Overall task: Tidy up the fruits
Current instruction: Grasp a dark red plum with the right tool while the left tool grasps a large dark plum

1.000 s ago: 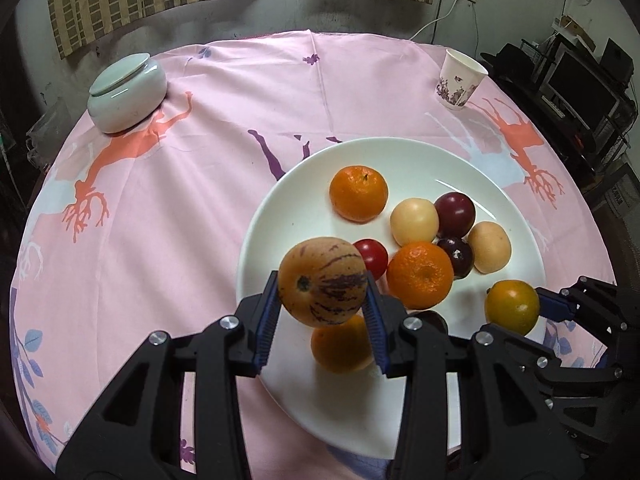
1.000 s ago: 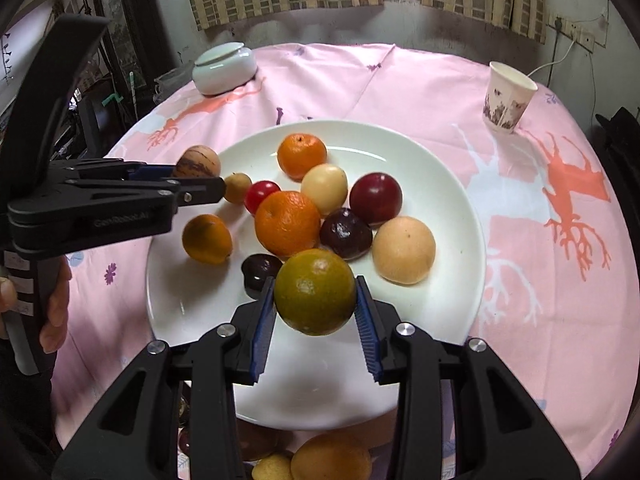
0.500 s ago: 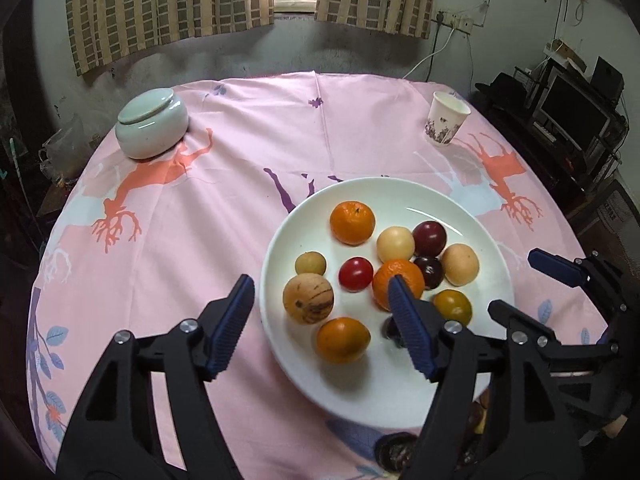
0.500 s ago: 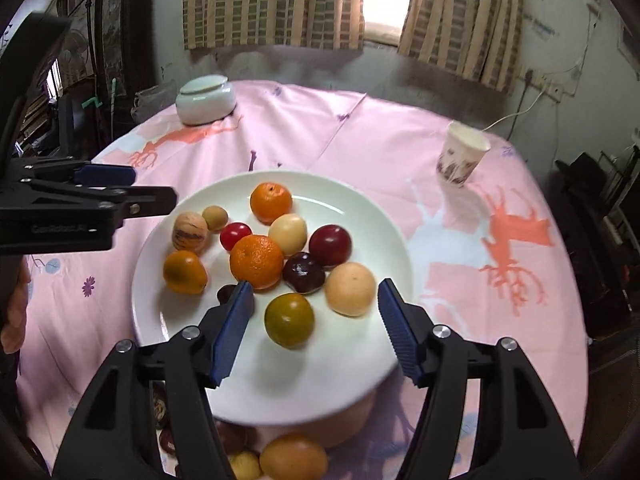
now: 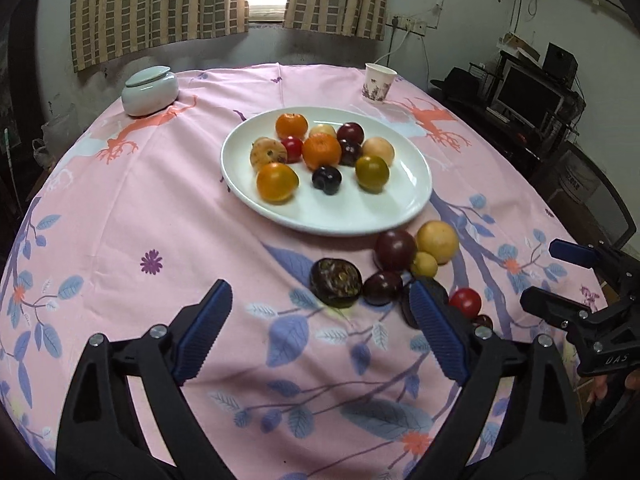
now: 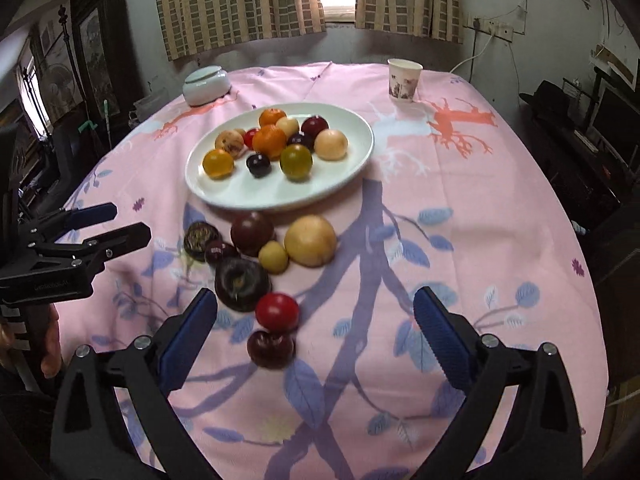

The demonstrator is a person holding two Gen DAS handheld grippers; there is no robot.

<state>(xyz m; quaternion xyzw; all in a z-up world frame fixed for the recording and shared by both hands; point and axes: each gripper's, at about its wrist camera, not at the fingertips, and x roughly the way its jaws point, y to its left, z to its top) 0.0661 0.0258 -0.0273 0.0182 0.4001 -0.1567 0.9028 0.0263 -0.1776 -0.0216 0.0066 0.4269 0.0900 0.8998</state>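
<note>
Looking down both wrist cameras, I have the left gripper (image 5: 320, 328) spread wide and holding nothing, its ribbed blue pads (image 5: 436, 334) hovering over the pink printed tablecloth (image 5: 120, 208). My right gripper (image 6: 316, 338) is equally wide apart and empty. At twelve o'clock from both sits the glossy white oval plate (image 5: 352, 216), carrying round fruit: a smooth orange (image 5: 321, 151), a mottled tan passion fruit (image 5: 268, 152), a yellow-orange citrus (image 5: 277, 182), a dull green-yellow citrus (image 5: 372, 173), a dark plum (image 5: 327, 179) and several more behind them. Loose fruit lies on the cloth just short of the plate's near rim: in the right view a pale yellow round fruit (image 6: 310, 241), a maroon plum (image 6: 252, 233), a small yellow fruit (image 6: 273, 256), a big dark wrinkled fruit (image 6: 242, 284), a shiny red tomato (image 6: 277, 312) and a dark cherry-like plum (image 6: 270, 349). The tomato and that last plum sit between my right fingers, nearer the left one, touching neither. From the left gripper this cluster lies at about one o'clock, against its right finger. A paper cup (image 6: 404, 79) and lidded ceramic jar (image 6: 207, 85) stand beyond the plate.
</note>
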